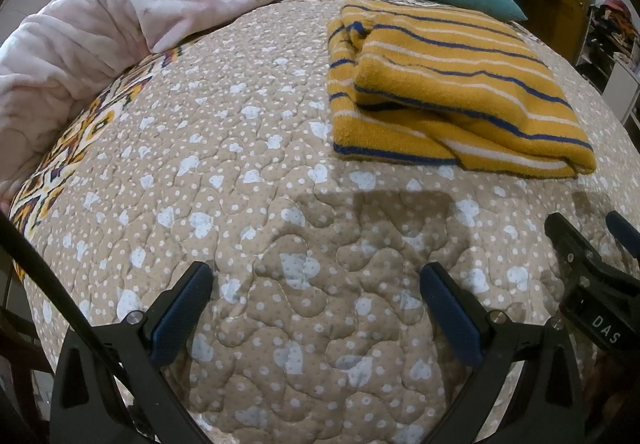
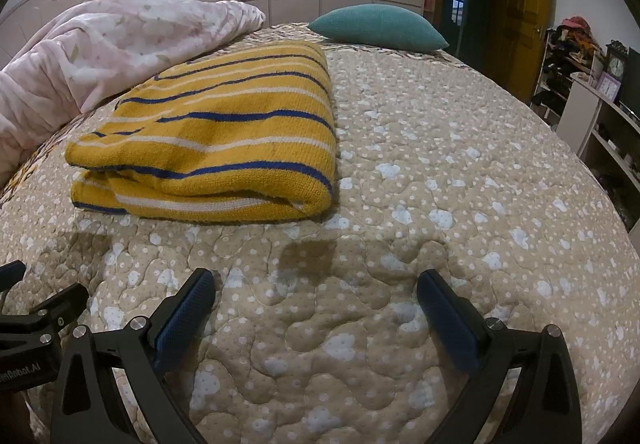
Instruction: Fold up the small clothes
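1. Yellow knit garment (image 2: pixel 216 132), one, blue and white stripes, folded, lying on the quilt (image 2: pixel 440 204), mid-bed.
2. Two grippers: left gripper (image 1: pixel 316 284) jaws spread apart, empty, over bare quilt near the garment; right gripper (image 2: pixel 316 288) likewise apart and empty.
3. One teal pillow (image 2: pixel 380 26) beyond the garment.
4. One pink blanket (image 1: pixel 100 12) heaped at left.

"DAS" on the right gripper (image 1: pixel 596 244); "Robot.AI" on the left gripper (image 2: pixel 24 300).
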The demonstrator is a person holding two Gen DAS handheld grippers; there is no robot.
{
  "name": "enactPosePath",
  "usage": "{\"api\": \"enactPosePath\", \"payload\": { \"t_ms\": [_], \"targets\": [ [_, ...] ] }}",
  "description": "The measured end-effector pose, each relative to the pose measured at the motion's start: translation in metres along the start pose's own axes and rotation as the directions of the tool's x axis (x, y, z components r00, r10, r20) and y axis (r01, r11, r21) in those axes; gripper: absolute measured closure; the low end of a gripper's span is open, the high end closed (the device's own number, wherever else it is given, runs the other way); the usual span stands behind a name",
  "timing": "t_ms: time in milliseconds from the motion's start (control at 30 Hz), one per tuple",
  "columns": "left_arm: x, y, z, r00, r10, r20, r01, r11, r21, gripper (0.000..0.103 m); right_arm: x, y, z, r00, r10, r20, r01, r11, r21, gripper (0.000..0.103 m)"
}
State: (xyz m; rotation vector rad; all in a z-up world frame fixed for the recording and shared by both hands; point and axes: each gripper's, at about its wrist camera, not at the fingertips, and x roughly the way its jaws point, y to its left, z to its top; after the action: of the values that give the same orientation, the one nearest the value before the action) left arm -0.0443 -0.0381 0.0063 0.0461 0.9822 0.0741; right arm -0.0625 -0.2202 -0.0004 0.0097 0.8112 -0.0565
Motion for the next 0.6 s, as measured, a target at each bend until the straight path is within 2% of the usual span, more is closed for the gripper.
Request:
{"api": "enactPosePath", "payload": {
  "t_ms": [600],
  "targets": [
    [-0.0031,-0.001,-0.0031,1.0,0.0,0.01,0.0,1.0,0.002,0.0,0.0019,-0.0011,0.0015,1.0,0.0,0.001,0.0,1.0,0.0,0.0]
  ]
}}
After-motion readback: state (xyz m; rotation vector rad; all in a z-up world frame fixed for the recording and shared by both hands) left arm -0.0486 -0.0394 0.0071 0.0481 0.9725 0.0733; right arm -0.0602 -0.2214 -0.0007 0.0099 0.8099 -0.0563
